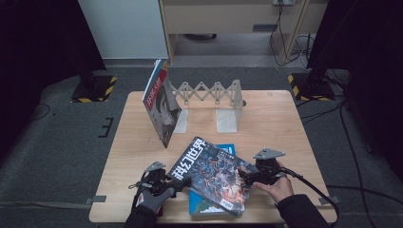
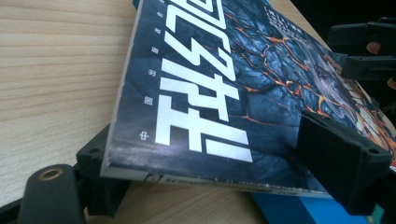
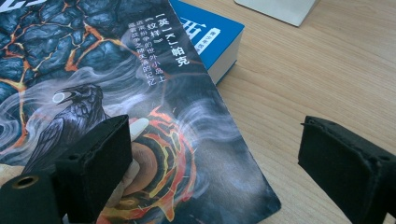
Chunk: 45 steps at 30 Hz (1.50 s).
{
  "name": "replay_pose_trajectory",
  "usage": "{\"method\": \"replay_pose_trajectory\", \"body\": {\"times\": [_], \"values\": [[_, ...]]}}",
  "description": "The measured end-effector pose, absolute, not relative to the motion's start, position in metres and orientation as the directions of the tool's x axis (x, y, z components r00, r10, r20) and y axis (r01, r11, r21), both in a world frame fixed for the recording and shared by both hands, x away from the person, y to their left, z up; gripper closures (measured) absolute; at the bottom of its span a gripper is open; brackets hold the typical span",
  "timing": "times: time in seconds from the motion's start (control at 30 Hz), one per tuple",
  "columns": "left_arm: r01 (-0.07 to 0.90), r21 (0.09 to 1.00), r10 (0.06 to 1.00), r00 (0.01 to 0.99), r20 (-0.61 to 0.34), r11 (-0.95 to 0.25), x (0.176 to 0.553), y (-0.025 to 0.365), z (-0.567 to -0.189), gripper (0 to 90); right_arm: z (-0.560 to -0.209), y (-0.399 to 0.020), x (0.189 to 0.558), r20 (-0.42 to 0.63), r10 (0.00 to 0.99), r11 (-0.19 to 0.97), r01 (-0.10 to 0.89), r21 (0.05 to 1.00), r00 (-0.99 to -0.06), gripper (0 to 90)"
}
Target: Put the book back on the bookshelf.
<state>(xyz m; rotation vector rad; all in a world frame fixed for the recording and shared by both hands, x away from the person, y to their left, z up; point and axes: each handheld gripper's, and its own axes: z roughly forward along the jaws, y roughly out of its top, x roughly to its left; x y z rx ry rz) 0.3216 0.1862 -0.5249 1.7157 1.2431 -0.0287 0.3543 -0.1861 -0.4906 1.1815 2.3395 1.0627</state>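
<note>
On the left of the table (image 1: 142, 142), left gripper (image 1: 183, 183) sits at the spine-side corner of the dark magazine (image 1: 214, 173). In the left gripper view that corner lies between its jaws, one under the cover, one over it; whether the pads press can't be read, so clamped or loose, cannot tell. Magazine lies skewed on top of a blue book (image 1: 225, 149) at the near middle of the table, partly overhanging it. Behind, a red magazine (image 1: 159, 104) leans upright against the left end of the accordion bookend rack (image 1: 209, 92), rest of the rack free. On the right, right gripper (image 1: 244, 176) rests at the magazine's other edge; the right gripper view has its jaws spread wide, one over the cover, one over bare wood, nothing pinched, so released.

Risks, as judgement: thin floppy magazine, so a one-corner lift could let it sag or fan open and slide out. Right jaws straddle the edge without biting; closing from here might crease the cover or miss it. Dragging could shift the blue book underneath. Carrying it toward the rack may knock the leaning red magazine over.
</note>
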Motion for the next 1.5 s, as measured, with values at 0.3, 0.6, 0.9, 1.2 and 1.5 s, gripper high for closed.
{"method": "replay_pose_trajectory", "body": {"times": [0.3, 0.6, 0.9, 1.2, 1.5], "values": [[0.690, 0.723, 0.706, 0.496, -0.506, 0.035, 0.319, 0.187, -0.510, 32.2, -0.491, -0.186, 0.354, 0.049, 0.791, 0.386, 0.560, 0.733, -0.610, 10.4], [0.652, 0.757, 0.696, 0.526, -0.488, 0.038, 0.324, 0.180, -0.496, 38.7, -0.491, -0.187, 0.355, 0.053, 0.792, 0.384, 0.563, 0.732, -0.608, 11.3], [0.686, 0.726, 0.682, 0.505, -0.529, 0.055, 0.336, 0.173, -0.495, 44.8, -0.492, -0.189, 0.356, 0.087, 0.793, 0.360, 0.579, 0.731, -0.603, 11.6], [0.703, 0.710, 0.682, 0.504, -0.530, 0.032, 0.340, 0.172, -0.494, 55.3, -0.492, -0.190, 0.356, 0.086, 0.791, 0.364, 0.579, 0.730, -0.606, 11.5], [0.713, 0.699, 0.663, 0.498, -0.559, 0.053, 0.342, 0.172, -0.486, 61.8, -0.491, -0.190, 0.357, 0.091, 0.790, 0.364, 0.582, 0.727, -0.607, 11.0]]}}
